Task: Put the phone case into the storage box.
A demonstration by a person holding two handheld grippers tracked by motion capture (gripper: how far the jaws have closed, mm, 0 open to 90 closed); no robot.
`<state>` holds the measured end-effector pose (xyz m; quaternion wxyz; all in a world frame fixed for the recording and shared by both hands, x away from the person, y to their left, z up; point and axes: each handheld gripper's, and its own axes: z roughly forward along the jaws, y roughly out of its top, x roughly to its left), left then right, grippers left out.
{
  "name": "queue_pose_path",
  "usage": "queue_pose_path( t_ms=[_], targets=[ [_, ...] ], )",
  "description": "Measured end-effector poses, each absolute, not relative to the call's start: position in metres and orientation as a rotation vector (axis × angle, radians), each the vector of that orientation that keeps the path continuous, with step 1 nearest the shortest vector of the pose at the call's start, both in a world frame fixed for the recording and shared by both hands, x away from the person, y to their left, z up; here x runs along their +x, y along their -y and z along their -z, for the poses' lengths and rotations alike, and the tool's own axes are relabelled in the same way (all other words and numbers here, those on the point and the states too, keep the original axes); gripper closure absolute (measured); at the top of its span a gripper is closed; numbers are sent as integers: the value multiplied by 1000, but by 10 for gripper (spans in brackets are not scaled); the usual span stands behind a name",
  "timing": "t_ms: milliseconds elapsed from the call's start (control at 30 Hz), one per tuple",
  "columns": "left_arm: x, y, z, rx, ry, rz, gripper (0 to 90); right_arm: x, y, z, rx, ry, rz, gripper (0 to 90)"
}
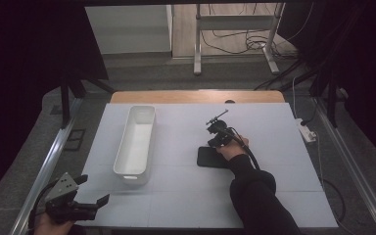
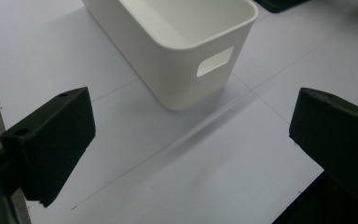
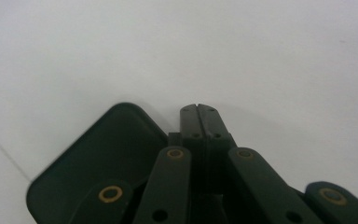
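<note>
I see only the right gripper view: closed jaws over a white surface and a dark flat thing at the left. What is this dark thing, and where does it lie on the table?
Observer: In the high view it is a flat black rectangular item, lying flat right of the table's middle, just under the right gripper.
Operator: Is there any container near it?
Observer: Yes, a long white bin stands to its left, apart from it, and looks empty inside.
Operator: And the other gripper, what is it doing?
Observer: The left gripper is at the near left corner of the table, jaws wide open with nothing between them, facing the bin's handle end.
</note>
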<state>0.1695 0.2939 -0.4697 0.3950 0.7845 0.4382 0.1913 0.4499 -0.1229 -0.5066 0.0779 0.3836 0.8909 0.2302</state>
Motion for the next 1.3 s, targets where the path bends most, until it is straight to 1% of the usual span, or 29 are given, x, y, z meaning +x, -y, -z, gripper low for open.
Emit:
queue_pose_path(
  t_ms=[400, 1300],
  targets=[
    [169, -294, 470, 1991, -1111, -486, 9, 430, 103, 505, 1062, -2735, -691, 891],
    [169, -293, 470, 1997, -1108, -488, 10, 382, 110, 506, 993, -2815, -687, 889]
  ],
)
